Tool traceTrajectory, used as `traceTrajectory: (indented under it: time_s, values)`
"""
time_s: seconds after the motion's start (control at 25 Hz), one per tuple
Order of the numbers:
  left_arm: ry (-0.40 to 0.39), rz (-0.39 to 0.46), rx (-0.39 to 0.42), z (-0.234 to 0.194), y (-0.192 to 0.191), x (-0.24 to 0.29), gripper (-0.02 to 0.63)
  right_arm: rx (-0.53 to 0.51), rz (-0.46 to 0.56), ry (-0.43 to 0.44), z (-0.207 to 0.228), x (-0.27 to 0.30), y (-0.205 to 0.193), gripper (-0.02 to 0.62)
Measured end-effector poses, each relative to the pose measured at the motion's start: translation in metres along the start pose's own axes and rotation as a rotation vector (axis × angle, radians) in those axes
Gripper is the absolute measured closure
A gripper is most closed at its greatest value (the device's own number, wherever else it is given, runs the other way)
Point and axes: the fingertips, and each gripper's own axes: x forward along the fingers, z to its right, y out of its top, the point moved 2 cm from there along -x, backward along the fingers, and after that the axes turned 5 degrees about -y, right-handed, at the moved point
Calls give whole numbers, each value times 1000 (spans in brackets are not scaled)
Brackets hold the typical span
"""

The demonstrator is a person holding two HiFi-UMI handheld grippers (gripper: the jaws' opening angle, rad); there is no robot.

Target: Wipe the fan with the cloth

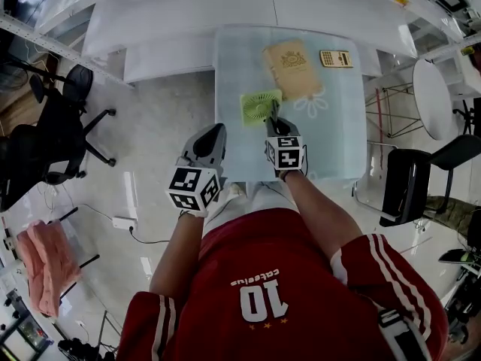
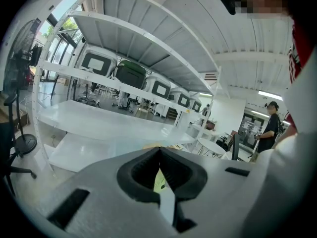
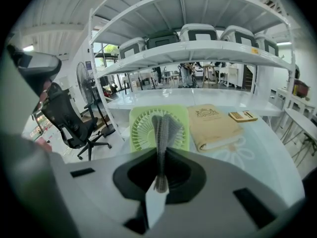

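Note:
A small square green fan (image 1: 259,105) lies flat on the pale glass table (image 1: 334,145). It fills the middle of the right gripper view as well, the fan (image 3: 141,128) just beyond the jaws. My right gripper (image 1: 275,122) hangs at the fan's near right edge, shut on a thin grey cloth (image 3: 162,130) that sticks up from the jaws. The cloth (image 1: 273,112) hangs over the fan's edge. My left gripper (image 1: 216,132) is by the table's front left edge, shut with nothing held; its jaws (image 2: 159,155) meet in a seam.
A tan book (image 1: 291,68) and a calculator (image 1: 336,59) lie behind the fan on the table. White shelving (image 1: 188,13) stands beyond. Black office chairs (image 1: 56,126) are on the left, another black chair (image 1: 406,183) and a round white table (image 1: 436,96) on the right.

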Motion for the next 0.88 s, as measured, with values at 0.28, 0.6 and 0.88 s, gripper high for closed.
traceTrajectory:
  time_s: [0.28,0.6,0.88]
  values:
    - [20,9,-7,-4,-1,-9,600,-11,-5,14,-7,-1,-1,575]
    - [36,13,-9,-8,-3,-21,600,-34,-2,42,-24,1,1,575]
    - [35,19,-11,-8,-4,-25,600,-53,2,59,-34,1,4,575]
